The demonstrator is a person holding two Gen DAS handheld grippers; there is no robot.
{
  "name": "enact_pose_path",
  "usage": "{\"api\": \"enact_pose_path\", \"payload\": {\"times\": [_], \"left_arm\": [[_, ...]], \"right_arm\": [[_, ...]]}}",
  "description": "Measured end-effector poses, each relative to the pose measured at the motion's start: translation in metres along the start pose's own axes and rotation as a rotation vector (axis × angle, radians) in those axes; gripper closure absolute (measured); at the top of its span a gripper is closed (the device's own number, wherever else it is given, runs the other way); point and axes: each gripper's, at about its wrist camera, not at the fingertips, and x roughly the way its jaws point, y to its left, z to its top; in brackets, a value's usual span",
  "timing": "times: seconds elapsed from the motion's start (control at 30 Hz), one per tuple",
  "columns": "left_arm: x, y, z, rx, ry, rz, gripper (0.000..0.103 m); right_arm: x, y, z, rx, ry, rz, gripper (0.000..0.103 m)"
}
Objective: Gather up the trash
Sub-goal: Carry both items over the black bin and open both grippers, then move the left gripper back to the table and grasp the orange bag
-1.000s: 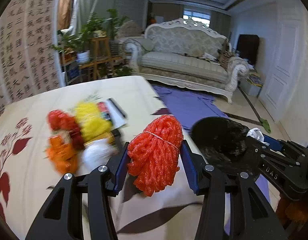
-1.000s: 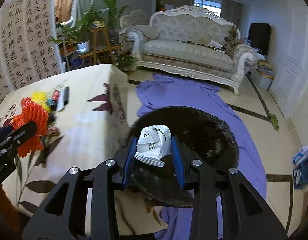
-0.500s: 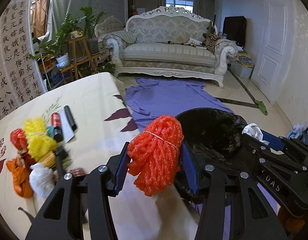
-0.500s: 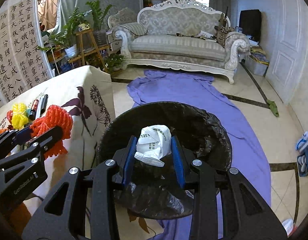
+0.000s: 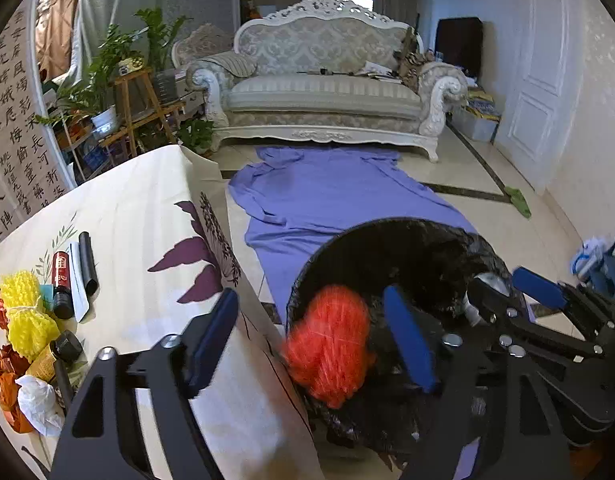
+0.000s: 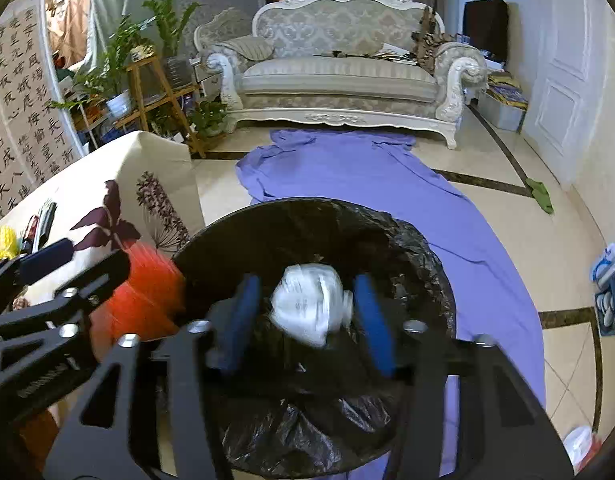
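Jaws on both grippers just opened, pads clear. Left gripper: blurred red mesh bundle loose between them at the black-lined bin rim. Right gripper: white wrapper loose over bin, print unreadable. Lower left: yellow mesh, red-labelled bottle on table.

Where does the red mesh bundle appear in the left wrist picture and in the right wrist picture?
Left wrist view: the red mesh bundle is low in the centre, blurred, between the open pads of the left gripper, at the near rim of the black bin.
Right wrist view: it sits at the left, just outside the bin's left rim.
Shared landmark: the white sofa.
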Motion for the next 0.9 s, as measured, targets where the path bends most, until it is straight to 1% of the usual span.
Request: {"api": "enact_pose_path", "payload": {"times": [0.13,0.4,0.43,0.47,0.53,0.6,0.67,0.73,0.9], "left_arm": [[0.002,0.006,0.001,-0.028,0.012,-0.002,0.026],[-0.019,0.014,0.001,-0.035,-0.029,0.045,0.025],[-0.024,0.017,0.000,-0.039,-0.033,0.052,0.025],[-0.028,0.020,-0.002,-0.044,-0.034,0.057,0.025],[-0.035,0.027,-0.004,-0.057,-0.035,0.068,0.025],[-0.046,0.036,-0.009,-0.070,-0.041,0.088,0.025],[-0.055,0.045,-0.012,-0.078,-0.047,0.113,0.025],[-0.065,0.055,-0.017,-0.090,-0.055,0.139,0.025],[-0.082,0.085,-0.031,-0.125,-0.060,0.215,0.025]], "right_arm": [[0.000,-0.006,0.001,0.019,-0.001,-0.013,0.047],[-0.011,-0.003,-0.001,0.022,-0.015,-0.015,0.046],[-0.013,0.000,-0.002,0.021,-0.016,-0.014,0.045],[-0.014,0.001,-0.002,0.022,-0.016,-0.007,0.040],[-0.016,0.006,-0.002,0.024,-0.014,0.016,0.036],[-0.020,0.015,-0.003,0.016,-0.018,0.031,0.035],[-0.024,0.026,-0.003,0.000,-0.022,0.041,0.029],[-0.028,0.038,-0.004,-0.018,-0.027,0.061,0.028],[-0.037,0.068,-0.006,-0.061,-0.032,0.122,0.026]]}}
